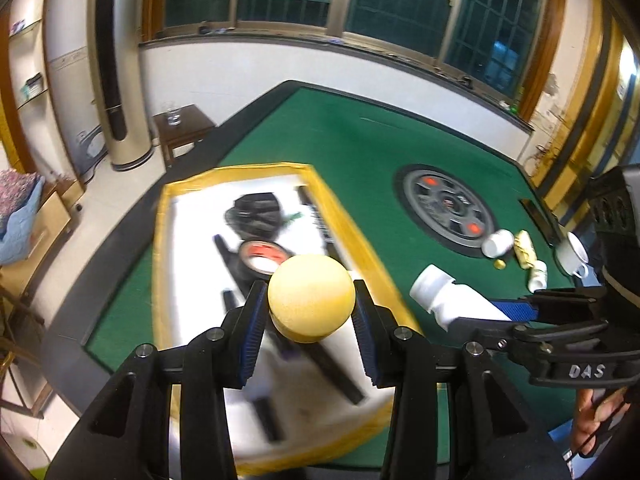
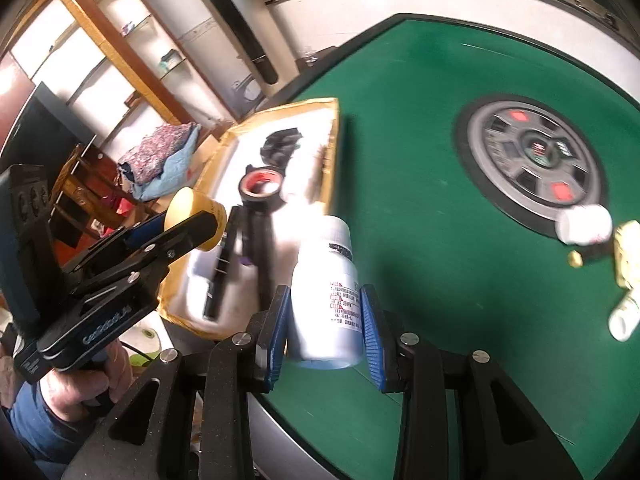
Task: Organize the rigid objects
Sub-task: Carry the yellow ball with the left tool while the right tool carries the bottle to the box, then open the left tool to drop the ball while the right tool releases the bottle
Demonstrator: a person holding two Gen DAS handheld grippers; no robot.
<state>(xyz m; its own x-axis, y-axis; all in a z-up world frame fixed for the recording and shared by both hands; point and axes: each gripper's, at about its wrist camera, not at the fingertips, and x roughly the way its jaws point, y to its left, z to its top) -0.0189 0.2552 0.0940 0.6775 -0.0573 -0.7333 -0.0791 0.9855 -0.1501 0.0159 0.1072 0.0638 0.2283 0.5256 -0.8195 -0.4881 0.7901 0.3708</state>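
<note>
My left gripper [image 1: 311,312] is shut on a round yellow disc-shaped object [image 1: 311,296] and holds it above a white tray with a yellow rim [image 1: 172,208]. It also shows in the right wrist view [image 2: 192,220]. My right gripper [image 2: 325,320] is shut on a white pill bottle with a label [image 2: 326,280], held above the green table near the tray's right edge. The bottle also shows in the left wrist view [image 1: 452,300]. In the tray lie a roll of black tape with a red core [image 1: 262,256], a black bundle [image 1: 256,212] and black pens [image 2: 218,276].
The green felt table [image 1: 360,140] has a round grey centre panel [image 1: 448,208]. At its right lie a small white bottle [image 1: 498,242], a yellow cap [image 1: 499,265], a pale yellow item [image 1: 525,248], another small bottle [image 1: 537,276] and a white cup [image 1: 574,256].
</note>
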